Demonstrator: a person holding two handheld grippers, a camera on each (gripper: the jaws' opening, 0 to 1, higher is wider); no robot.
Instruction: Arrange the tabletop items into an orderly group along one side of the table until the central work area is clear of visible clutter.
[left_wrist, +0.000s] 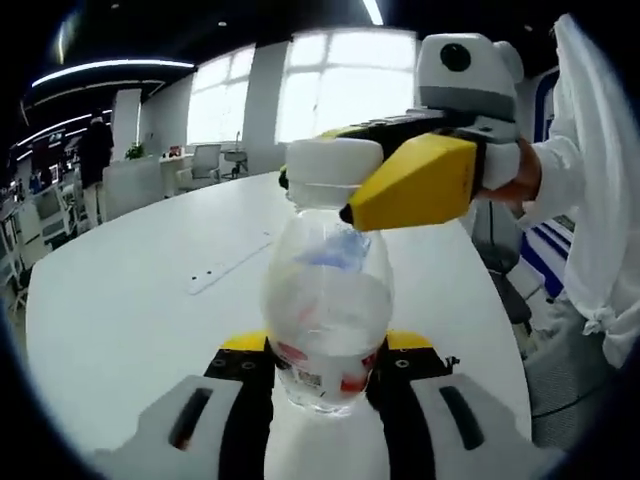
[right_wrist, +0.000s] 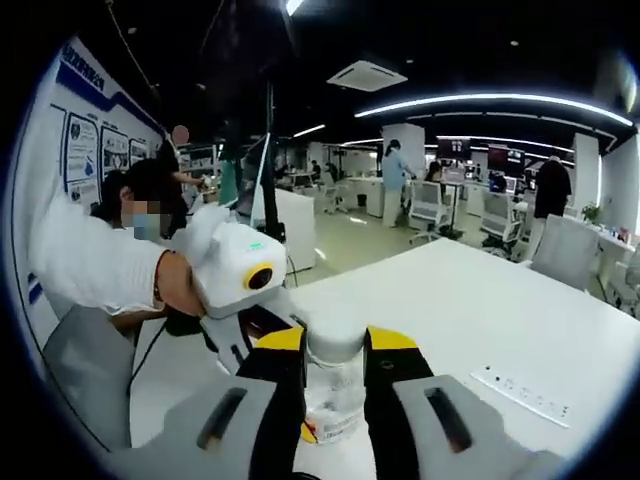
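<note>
Worktop (left_wrist: 130, 290), white and broad, runs from the near edge far back toward the bright windows, and a pale strip with small dark dots (left_wrist: 228, 266) lies flat on it left of centre. Just right of that, a clear plastic bottle (left_wrist: 328, 310) with a white cap (left_wrist: 330, 165) stands upright at the near middle, its red-and-white label low on the body. The left gripper (left_wrist: 322, 375) has its yellow-tipped jaws closed against the bottle's lower body, one on each side. Further right and higher, the right gripper (left_wrist: 350, 190) reaches in from the right, held by a person's hand (left_wrist: 527, 172) in a white sleeve, with a yellow jaw lying against the cap.

In the right gripper view, the left gripper's white body (right_wrist: 240, 265) sits at left in the person's hand. At centre the cap (right_wrist: 335, 340) sits between the right gripper's (right_wrist: 335, 375) jaws, which close narrowly on it. The strip (right_wrist: 522, 395) lies to the right on the worktop (right_wrist: 480, 300).
</note>
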